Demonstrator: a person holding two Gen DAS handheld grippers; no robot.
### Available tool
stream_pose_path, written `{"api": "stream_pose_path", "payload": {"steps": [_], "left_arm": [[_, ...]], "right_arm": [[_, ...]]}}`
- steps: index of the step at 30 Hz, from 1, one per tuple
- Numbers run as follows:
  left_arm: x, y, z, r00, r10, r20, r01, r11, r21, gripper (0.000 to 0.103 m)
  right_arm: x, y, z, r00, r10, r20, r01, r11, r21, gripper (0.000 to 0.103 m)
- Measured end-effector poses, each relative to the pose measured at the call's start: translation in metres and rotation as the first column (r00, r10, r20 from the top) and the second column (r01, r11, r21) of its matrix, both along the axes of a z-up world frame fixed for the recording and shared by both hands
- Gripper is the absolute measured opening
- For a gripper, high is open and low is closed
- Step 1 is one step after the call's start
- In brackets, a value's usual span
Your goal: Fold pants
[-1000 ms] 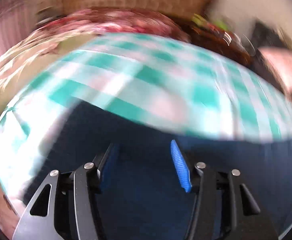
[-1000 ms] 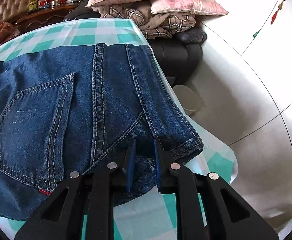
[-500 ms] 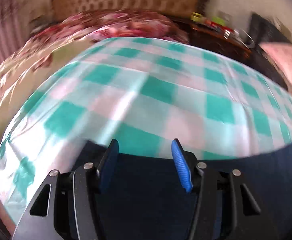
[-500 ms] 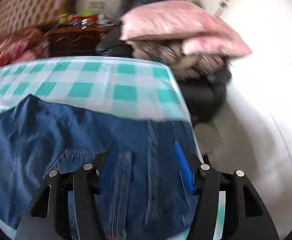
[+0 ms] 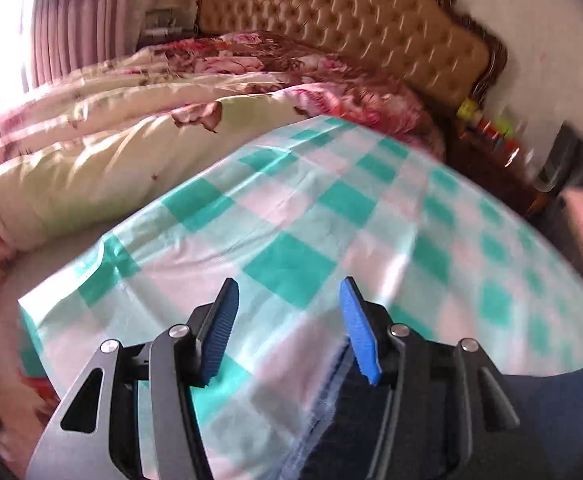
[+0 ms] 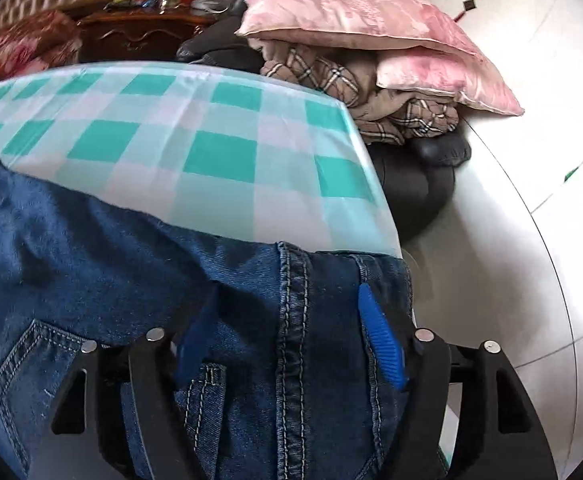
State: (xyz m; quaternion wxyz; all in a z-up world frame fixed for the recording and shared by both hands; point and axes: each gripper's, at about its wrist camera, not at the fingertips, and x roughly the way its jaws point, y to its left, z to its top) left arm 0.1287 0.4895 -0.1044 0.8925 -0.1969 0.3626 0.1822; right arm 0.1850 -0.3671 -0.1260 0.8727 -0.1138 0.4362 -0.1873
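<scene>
- Lying in a folded bundle on the checked tablecloth (image 6: 219, 136), the jeans (image 6: 103, 264) sit at the near right corner of the counter, waist end toward the right wrist camera, with a back pocket (image 6: 31, 364) showing at lower left.
- Dark blue denim, thick and stiff-looking, carries pale double stitching along a raised seam (image 6: 291, 320); the doubled layers make a soft rounded far edge.
- In the left wrist view only a dark slab of the jeans (image 5: 431, 432) shows at lower right, its pale edge running diagonally under the tool.
- The right tool (image 6: 287, 340) is spread wide over the waist area, gripping nothing; the seam runs between its blue ribbed pads, seemingly just above the cloth, though contact is hard to judge.
- The left tool (image 5: 287, 328) is likewise spread and empty, above bare tablecloth beside the denim edge.
- Both tools free suggests the fold is set down, and smoothing or a further fold may remain.
- Thin teal-and-white tablecloth drapes over the counter edges.
- Beyond lie a floral quilt (image 5: 103, 148), a tufted headboard (image 5: 331, 28) and pink satin pillows (image 6: 355, 16).
</scene>
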Motion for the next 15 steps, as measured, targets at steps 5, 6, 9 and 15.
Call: {"api": "stream_pose_path", "payload": {"steps": [5, 6, 9, 15], "left_arm": [[-0.046, -0.031, 0.01, 0.997, -0.077, 0.003, 0.077, 0.996, 0.049, 0.053], [-0.058, -0.043, 0.009, 0.995, -0.1, 0.0, 0.1, 0.993, 0.055, 0.053], [-0.077, -0.085, 0.001, 0.99, -0.13, -0.058, 0.136, 0.985, 0.107, 0.051], [-0.089, -0.249, 0.001, 0.927, -0.376, 0.012, 0.375, 0.926, 0.045, 0.048]], "right_arm": [[-0.047, 0.02, 0.04, 0.99, -0.028, 0.136, 0.022, 0.999, 0.048, 0.076], [-0.059, 0.028, 0.045, 0.988, -0.006, 0.152, -0.006, 0.997, 0.076, 0.081], [-0.1, 0.07, 0.047, 0.982, 0.043, 0.183, -0.072, 0.986, 0.153, 0.088], [-0.129, 0.144, 0.011, 0.991, 0.062, 0.119, -0.094, 0.953, 0.287, 0.088]]}}
